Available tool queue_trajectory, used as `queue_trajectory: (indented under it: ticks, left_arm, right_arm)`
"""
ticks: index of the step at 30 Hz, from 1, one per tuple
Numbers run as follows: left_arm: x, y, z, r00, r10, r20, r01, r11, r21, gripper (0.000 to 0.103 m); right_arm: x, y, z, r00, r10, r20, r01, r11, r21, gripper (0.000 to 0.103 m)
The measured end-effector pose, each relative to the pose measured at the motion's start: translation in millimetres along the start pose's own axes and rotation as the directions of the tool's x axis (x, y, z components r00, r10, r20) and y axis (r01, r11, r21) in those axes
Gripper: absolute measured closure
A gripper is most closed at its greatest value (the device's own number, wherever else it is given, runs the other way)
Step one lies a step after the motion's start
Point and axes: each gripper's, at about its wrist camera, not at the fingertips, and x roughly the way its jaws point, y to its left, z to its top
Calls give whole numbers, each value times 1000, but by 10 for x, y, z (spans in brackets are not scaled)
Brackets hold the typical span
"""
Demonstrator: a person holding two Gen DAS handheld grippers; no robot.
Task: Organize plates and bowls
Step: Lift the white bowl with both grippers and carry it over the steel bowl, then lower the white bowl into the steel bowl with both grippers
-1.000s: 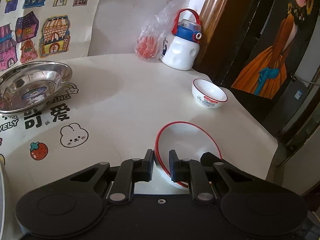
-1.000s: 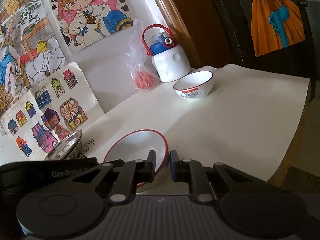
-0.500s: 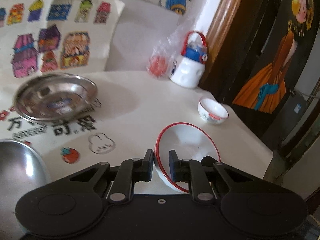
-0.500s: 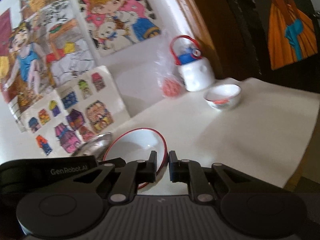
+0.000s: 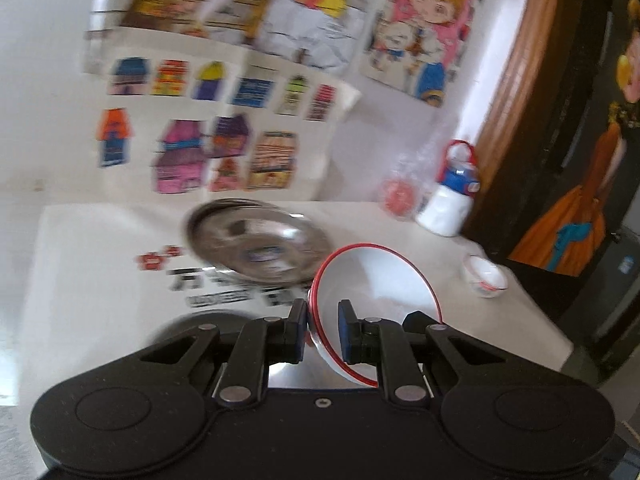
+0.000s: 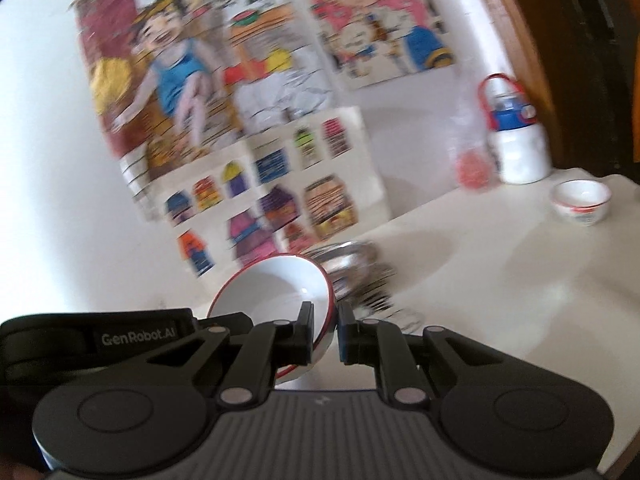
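We held the red-rimmed white bowl [image 5: 372, 280], tilted above the bench [image 5: 500, 320] near the steel plate [image 5: 260, 244], by both hand-held grippers [image 5: 322, 330] [image 6: 325, 332] pinching opposite rims; uneven motion risked slippage.

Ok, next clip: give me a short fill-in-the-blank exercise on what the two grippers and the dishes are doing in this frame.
1. Both the left gripper and the right gripper grip the rim of the large white bowl, whose rim is coloured ____.
2. The steel plate beyond that bowl is made of ____.
3. The small bowl stands on the table near the white ____ with the red handle.

Missing words: red; metal; bottle
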Motion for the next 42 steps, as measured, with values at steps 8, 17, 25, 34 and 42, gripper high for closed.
queue_trajectory:
  ticks: [8, 17, 25, 34, 42]
  left_arm:
    - [-202, 466, -66, 997, 71, -30, -72, 997, -24, 86]
    - [-60, 714, -143, 987, 65, -144, -69, 997, -25, 86]
    - [95, 761, -110, 974, 37, -225, -41, 999, -13, 86]
    - [183, 768, -52, 965, 41, -258, -42, 999, -1, 86]
    - [228, 691, -16, 953, 60, -296, -39, 996, 78, 83]
  right_arm:
    - [149, 338, -183, 994, 24, -109, -30, 998, -51, 90]
    - [390, 348, -237, 968, 2, -250, -19, 998, -64, 90]
    - [492, 352, -154, 951, -38, -307, 7, 995, -102, 89]
    - [600, 375, -118, 931, -39, -362, -12, 991, -136, 87]
    - [591, 342, -84, 918, -29, -395, -31, 989, -144, 86]
